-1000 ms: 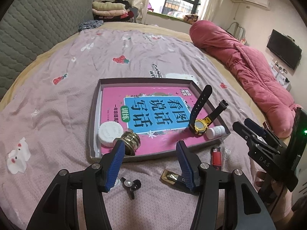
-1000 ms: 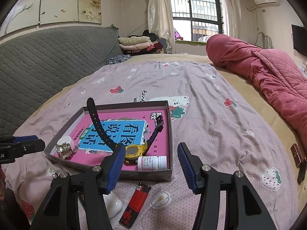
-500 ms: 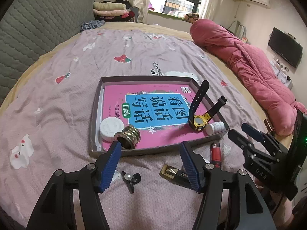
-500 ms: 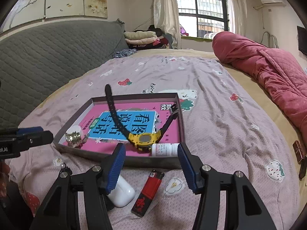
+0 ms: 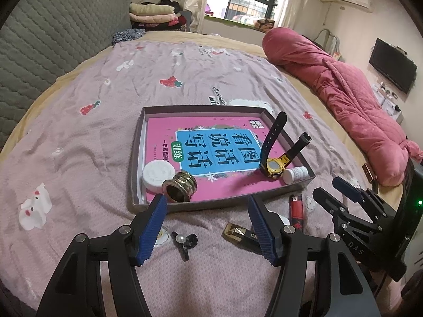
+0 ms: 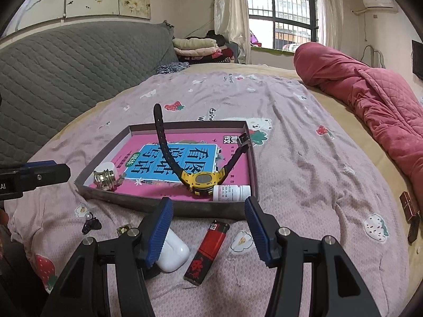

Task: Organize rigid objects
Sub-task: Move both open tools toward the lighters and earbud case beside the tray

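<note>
— Tray [image 5: 137, 158] first, or the jaws?
— Jaws. The left gripper [image 5: 207, 228] is spread wide with nothing between its blue pads, poised over the bedspread [image 5: 79, 145] just short of the tray's near wall. The right gripper [image 6: 208, 231] is also spread and empty.
— What lies nearest them?
— Under the right one: a red lighter [image 6: 207, 251] between the fingers and a white earbud case [image 6: 173, 253] touching the left finger's side. By the left one: a small black clip with a pearl [image 5: 182, 240] and a gold clip [image 5: 234, 233].
— And in the tray?
— It sits mid-bed holding a pink book [image 5: 211, 148]. On it: a brass ring [image 5: 179, 186], a white round lid [image 5: 158, 175], a yellow watch [image 5: 273, 167] with straps standing up, and a white pill bottle [image 5: 296, 174] lying in the corner.
</note>
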